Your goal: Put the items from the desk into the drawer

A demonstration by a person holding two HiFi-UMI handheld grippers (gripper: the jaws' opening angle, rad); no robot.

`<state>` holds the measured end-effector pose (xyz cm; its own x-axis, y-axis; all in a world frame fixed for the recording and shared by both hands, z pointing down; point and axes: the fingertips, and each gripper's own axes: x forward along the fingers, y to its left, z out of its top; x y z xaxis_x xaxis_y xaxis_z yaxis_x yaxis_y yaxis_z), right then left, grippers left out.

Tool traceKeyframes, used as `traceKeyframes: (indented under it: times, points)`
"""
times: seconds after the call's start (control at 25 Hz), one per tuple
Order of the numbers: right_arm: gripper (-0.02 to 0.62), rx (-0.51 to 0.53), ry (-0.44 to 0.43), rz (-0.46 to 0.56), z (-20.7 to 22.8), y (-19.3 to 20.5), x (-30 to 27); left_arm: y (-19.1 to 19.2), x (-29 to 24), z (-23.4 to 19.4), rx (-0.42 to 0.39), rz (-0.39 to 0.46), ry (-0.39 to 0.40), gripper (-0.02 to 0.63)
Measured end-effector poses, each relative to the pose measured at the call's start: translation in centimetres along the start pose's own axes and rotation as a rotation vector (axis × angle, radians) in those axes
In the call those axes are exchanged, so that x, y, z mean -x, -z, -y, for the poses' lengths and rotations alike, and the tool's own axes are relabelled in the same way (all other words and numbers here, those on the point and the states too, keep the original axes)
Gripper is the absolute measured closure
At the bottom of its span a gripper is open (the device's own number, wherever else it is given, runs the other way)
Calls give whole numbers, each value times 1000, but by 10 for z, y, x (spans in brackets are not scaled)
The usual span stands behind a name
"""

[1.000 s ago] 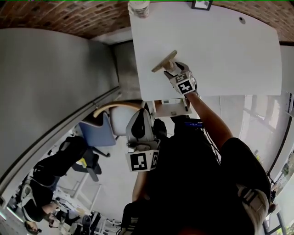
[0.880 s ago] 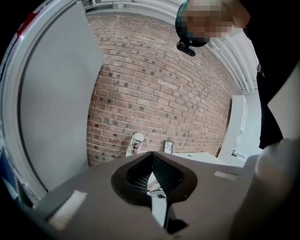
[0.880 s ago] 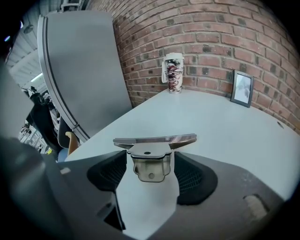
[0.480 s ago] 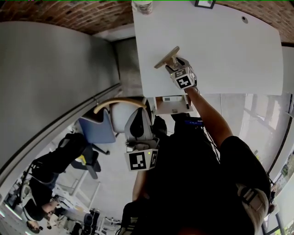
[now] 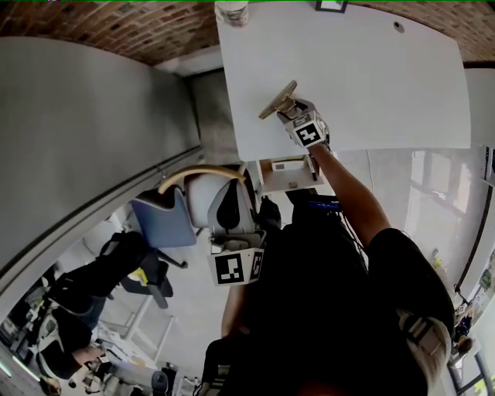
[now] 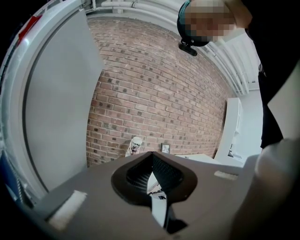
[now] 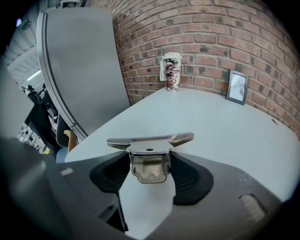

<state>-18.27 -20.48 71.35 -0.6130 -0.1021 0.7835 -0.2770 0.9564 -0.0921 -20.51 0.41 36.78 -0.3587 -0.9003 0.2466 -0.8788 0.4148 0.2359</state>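
A metal clip [image 5: 276, 99] [image 7: 150, 139] lies on the white desk [image 5: 371, 85] near its left edge. My right gripper [image 5: 289, 109] [image 7: 150, 165] points down at it. The jaws have just been closing, and the pads now sit against both sides of the clip's body. My left gripper [image 5: 232, 193] [image 6: 152, 161] hangs lower, beside the desk, shut with nothing in it. An open drawer [image 5: 288, 175] shows under the desk's front edge with a small white thing inside. At the far end of the desk stand a paper cup [image 5: 232, 11] [image 7: 172, 71] and a small picture frame [image 5: 331, 5] [image 7: 236, 86].
A brick wall [image 7: 225, 33] runs behind the desk, and a grey partition [image 5: 85, 131] stands to its left. A blue-seated chair [image 5: 164, 218] is below the partition. Other chairs and a seated person fill the lower left of the head view.
My right gripper has edged a little closer over the clip on the desk. The left gripper has barely shifted.
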Motion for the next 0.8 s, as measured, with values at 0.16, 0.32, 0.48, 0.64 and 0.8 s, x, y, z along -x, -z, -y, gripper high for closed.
traceKeyframes:
  times: [0.16,0.32,0.48,0.64,0.8]
  points:
    - [327,-77,-3,7,-7,11,20,-2,12,4,-7,15,33,588]
    - [326,-125,12,11,-13,23,40,-3,23,7,-11,26,67,588]
    - [326,-141,75,31,-10,31,68,-4,35,14,-18,44,126,589]
    - [327,-172,100,74,-24,37,99,-3,53,22,-28,55,189,589]
    - [327,-208,137,112,-38,48,130,0,73,25,-41,68,256,589]
